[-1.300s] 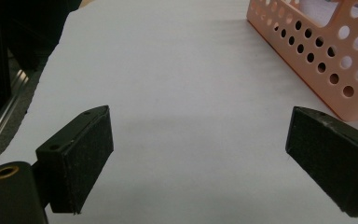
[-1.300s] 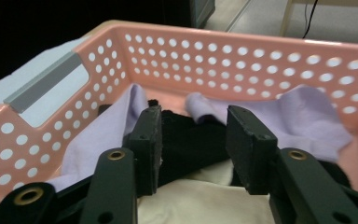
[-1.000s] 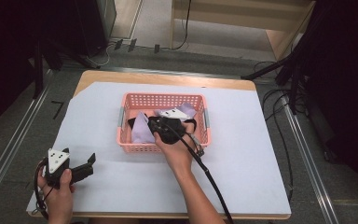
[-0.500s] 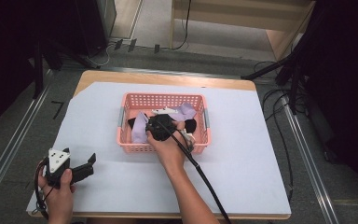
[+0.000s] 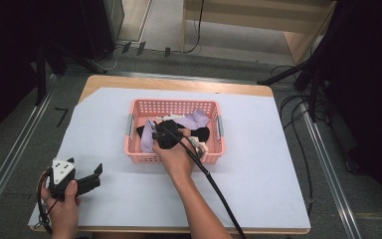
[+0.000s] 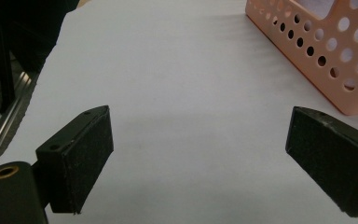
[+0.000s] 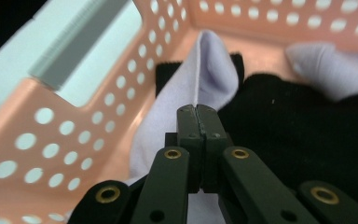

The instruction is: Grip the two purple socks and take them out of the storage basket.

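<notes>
A pink perforated basket (image 5: pixel 171 103) sits mid-table with lavender and black cloth pieces in it. My right gripper (image 5: pixel 159 135) reaches into its left part. In the right gripper view its jaws have just been closing and now meet, and my right gripper (image 7: pixel 198 109) pinches a raised fold of the lavender cloth (image 7: pixel 205 74) beside the black cloth (image 7: pixel 284 135). My left gripper (image 5: pixel 95 177) rests low at the table's front left, held in a hand. In the left gripper view my left gripper (image 6: pixel 200 154) stands wide open over bare white cover, with the basket's corner (image 6: pixel 326 65) at the upper right.
A white sheet (image 5: pixel 258 164) covers the wooden table. A second lavender piece (image 5: pixel 198 118) and black cloth (image 5: pixel 201 133) lie in the basket's right half. The right gripper's cable (image 5: pixel 219 194) trails toward the front edge. Metal rails and dark stands flank the table.
The right hand has shifted left inside the basket and settled onto the lavender cloth at its left side. The left hand and its gripper have stayed put.
</notes>
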Motion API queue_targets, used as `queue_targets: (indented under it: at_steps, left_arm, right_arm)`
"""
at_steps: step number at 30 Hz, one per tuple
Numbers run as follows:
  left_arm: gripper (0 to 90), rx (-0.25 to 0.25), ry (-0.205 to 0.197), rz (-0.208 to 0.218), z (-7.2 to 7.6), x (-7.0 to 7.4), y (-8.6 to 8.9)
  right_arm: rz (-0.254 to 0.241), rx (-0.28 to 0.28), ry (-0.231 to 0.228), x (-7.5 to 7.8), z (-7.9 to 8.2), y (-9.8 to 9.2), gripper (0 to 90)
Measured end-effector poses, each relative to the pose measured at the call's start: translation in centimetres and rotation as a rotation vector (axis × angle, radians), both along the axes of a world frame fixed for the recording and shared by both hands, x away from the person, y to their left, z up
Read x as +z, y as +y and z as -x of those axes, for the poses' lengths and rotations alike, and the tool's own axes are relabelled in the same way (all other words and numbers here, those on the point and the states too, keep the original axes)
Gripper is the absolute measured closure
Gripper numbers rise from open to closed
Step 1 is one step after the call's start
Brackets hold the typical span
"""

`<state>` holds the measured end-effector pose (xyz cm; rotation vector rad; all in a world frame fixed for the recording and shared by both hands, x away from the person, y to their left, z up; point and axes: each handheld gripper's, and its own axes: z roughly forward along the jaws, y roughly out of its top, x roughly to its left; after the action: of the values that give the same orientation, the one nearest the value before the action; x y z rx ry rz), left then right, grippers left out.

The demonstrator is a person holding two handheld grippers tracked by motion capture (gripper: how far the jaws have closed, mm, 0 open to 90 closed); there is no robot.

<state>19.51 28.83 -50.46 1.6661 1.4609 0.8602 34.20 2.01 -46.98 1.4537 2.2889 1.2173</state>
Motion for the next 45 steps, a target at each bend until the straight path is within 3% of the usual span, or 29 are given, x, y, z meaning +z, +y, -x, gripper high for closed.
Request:
queue_targets:
  at_steps: [5, 7, 8, 9, 10, 11, 12, 13, 15, 17, 20, 21, 34, 45]
  left_arm:
    - [8.3, 0.001, -0.001, -0.001, 0.0, 0.0, 0.0]
    - [8.3, 0.001, -0.001, 0.002, 0.0, 0.0, 0.0]
    - [8.3, 0.001, -0.001, 0.001, 0.0, 0.0, 0.0]
    - [8.3, 0.001, -0.001, 0.002, 0.0, 0.0, 0.0]
    - [8.3, 0.002, -0.001, 0.002, 0.0, 0.0, 0.0]
    - [8.3, 0.001, -0.001, 0.003, 0.0, 0.0, 0.0]
    - [8.3, 0.001, -0.001, 0.003, 0.0, 0.0, 0.0]
    - [8.3, 0.001, -0.001, 0.003, 0.0, 0.0, 0.0]
    - [8.3, 0.000, 0.001, 0.003, 0.0, 0.0, 0.0]
    - [8.3, 0.000, 0.001, 0.002, 0.0, 0.0, 0.0]
    - [8.3, 0.001, -0.001, 0.003, 0.0, 0.0, 0.0]
    - [8.3, 0.000, -0.001, 0.002, 0.0, 0.0, 0.0]
    - [8.2, 0.002, -0.008, 0.003, 0.1, 0.0, 0.0]
    - [8.2, 0.010, -0.019, -0.003, 0.2, 0.0, 0.0]
  right_arm:
    - [-0.076, 0.005, -0.095, 0.9, 0.7, -0.9, 90.0]
    - [-0.083, 0.005, -0.111, 1.0, 0.8, -1.0, 90.0]
    - [-0.111, 0.005, -0.161, 1.4, 1.0, -1.1, 90.0]
    - [-0.111, 0.005, -0.161, 1.4, 1.0, -1.1, 90.0]
    - [-0.137, 0.008, -0.207, 1.9, 1.2, -1.3, 90.0]
    - [-0.137, 0.008, -0.207, 1.9, 1.2, -1.3, 90.0]
    - [-0.149, 0.012, -0.261, 2.3, 1.4, -1.5, 90.0]
    - [-0.149, 0.012, -0.261, 2.3, 1.4, -1.5, 90.0]
    - [-0.163, 0.003, -0.318, 2.8, 1.6, -1.8, 90.0]
    - [-0.167, -0.001, -0.335, 2.9, 1.7, -1.9, 90.0]
    - [-0.178, -0.015, -0.397, 3.4, 1.8, -2.4, 90.0]
    - [-0.179, -0.023, -0.438, 3.7, 1.8, -2.8, 90.0]
    - [-0.189, -0.103, -0.549, 5.9, 1.8, -6.5, 90.0]
    - [-0.194, -0.157, -0.589, 6.9, 1.9, -9.2, 90.0]
